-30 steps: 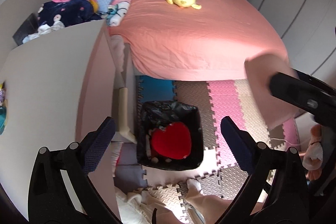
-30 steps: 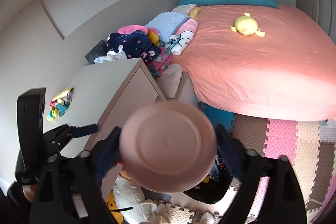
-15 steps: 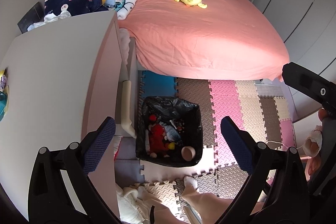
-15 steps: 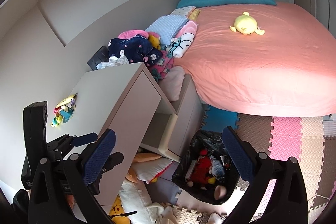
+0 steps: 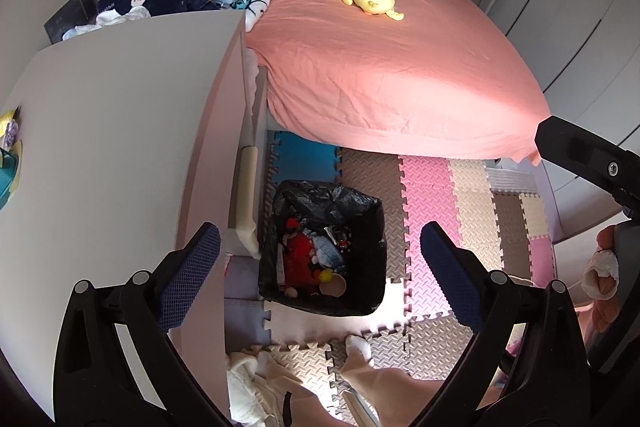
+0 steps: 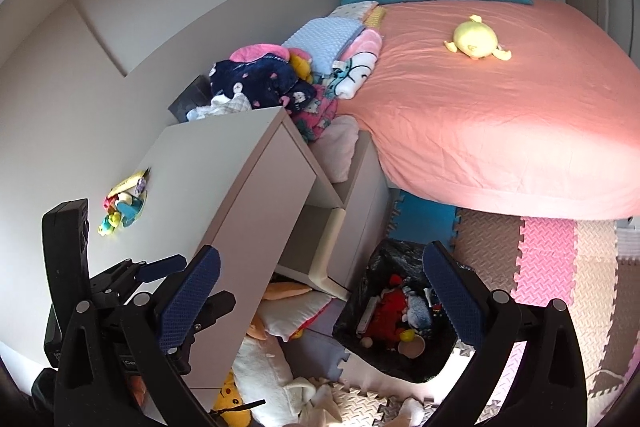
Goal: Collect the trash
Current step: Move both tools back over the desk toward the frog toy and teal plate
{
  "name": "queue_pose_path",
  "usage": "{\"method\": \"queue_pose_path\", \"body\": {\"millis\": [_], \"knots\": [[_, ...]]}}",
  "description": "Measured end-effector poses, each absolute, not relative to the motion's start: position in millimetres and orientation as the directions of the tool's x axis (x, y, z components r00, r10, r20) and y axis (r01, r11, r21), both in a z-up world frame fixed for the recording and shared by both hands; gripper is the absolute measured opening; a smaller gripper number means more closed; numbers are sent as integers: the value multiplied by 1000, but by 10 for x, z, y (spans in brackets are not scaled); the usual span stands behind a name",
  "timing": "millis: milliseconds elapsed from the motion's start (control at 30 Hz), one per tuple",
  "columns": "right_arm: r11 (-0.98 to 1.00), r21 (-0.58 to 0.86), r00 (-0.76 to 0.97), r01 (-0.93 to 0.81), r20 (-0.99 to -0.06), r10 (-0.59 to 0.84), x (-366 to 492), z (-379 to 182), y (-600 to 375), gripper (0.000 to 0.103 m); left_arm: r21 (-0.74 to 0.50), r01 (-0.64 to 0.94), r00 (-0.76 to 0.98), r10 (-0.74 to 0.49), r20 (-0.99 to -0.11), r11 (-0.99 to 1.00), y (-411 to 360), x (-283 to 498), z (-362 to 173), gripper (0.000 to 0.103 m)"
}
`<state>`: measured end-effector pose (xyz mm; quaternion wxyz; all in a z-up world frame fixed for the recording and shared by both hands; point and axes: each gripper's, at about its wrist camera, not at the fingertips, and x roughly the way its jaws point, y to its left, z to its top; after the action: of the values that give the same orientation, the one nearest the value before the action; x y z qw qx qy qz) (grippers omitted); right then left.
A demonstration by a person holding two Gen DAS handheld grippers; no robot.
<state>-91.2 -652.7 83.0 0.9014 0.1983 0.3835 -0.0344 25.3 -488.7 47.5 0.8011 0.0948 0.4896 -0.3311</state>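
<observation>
The pink dish that the right gripper (image 6: 320, 291) was carrying a second ago is no longer between its fingers; it is now lying inside the black-lined bin (image 5: 362, 301), and the red heart-shaped piece that was covering the bin's contents has sunk among them. Both cameras are sitting higher and further back than before.

The right gripper is hanging released, jaws wide apart with nothing between them. The left gripper (image 5: 318, 277) is likewise spread and empty, hovering above the bin.

The bin is standing on the foam floor mat (image 5: 430, 203), just beside the foot of the white table (image 5: 116, 163) and near the edge of the bed (image 5: 384, 67). In it are showing the pink dish (image 5: 334, 285), a red soft item (image 5: 298, 259) and smaller mixed pieces.

The remaining trash is probably the small cluster of bright wrappers (image 6: 122, 201) lying on the table top, well apart from the bin. These are looking light, thin and crinkly, so they are likely to slip or crumple; pinching the bunched middle of the pile, rather than a loose edge, seems the safer hold. What each piece is cannot be told at this size. The yellow plush (image 5: 372, 1) on the bed appears to be a toy, not trash.
</observation>
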Motion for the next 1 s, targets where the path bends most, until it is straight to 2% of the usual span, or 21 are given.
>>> {"method": "queue_pose_path", "body": {"millis": [333, 1000], "knots": [[953, 288, 698, 98, -702, 140, -579, 920, -6048, 101, -191, 540, 342, -421, -840, 820, -4432, 398, 471, 97], [909, 353, 557, -222, -719, 416, 479, 918, -4473, 101, -201, 193, 482, -271, -833, 961, -2721, 829, 477, 97]]}}
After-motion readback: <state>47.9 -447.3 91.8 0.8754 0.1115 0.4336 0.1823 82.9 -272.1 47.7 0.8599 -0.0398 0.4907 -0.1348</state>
